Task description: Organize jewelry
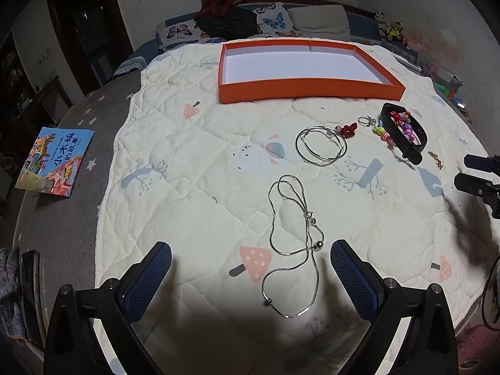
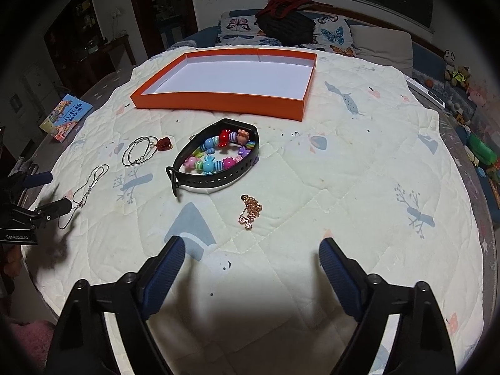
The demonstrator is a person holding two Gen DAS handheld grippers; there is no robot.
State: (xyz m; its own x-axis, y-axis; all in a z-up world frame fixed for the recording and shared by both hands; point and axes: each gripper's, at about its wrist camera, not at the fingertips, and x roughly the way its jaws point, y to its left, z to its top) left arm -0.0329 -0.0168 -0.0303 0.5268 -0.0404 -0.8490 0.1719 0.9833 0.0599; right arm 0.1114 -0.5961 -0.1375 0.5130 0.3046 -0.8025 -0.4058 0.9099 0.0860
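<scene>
Basically nothing is picked yet: left gripper [image 1: 251, 259] is spread wide, holding nothing, low centre of its view, with the silver chain [image 1: 293, 243] lying loose on the quilt [image 1: 187, 193] between and just ahead of the fingers. Right gripper [image 2: 251, 257] is likewise released and empty, low centre of its view, the gold chain [image 2: 249, 211] just ahead, mid-frame. Likely step: left takes the silver chain, right the gold one. To do it well, come straight down, pinch where strands bunch, near the beads or clasp, not a single thin strand; the quilt is soft, so pressing in a little should help; lift slowly, since the loops may trail and snag. Further up, the hoops [image 1: 321, 145] sit centre-right in the left view, a red charm [image 1: 346, 128] touching their far side, a small ring [image 1: 365, 121] just beside. The black strap [image 2: 215, 162] curls around the bead bracelet [image 2: 218, 153], mid-frame in the right view. Orange tray [image 2: 218, 100], upper centre, is empty, well apart from all the jewelry. Writing: "GenRobot.AI" on the left gripper body at the left edge of the right view; the book [image 1: 54, 159] at far left of the left view reads 小木碗的故事, as best I can make out.
</scene>
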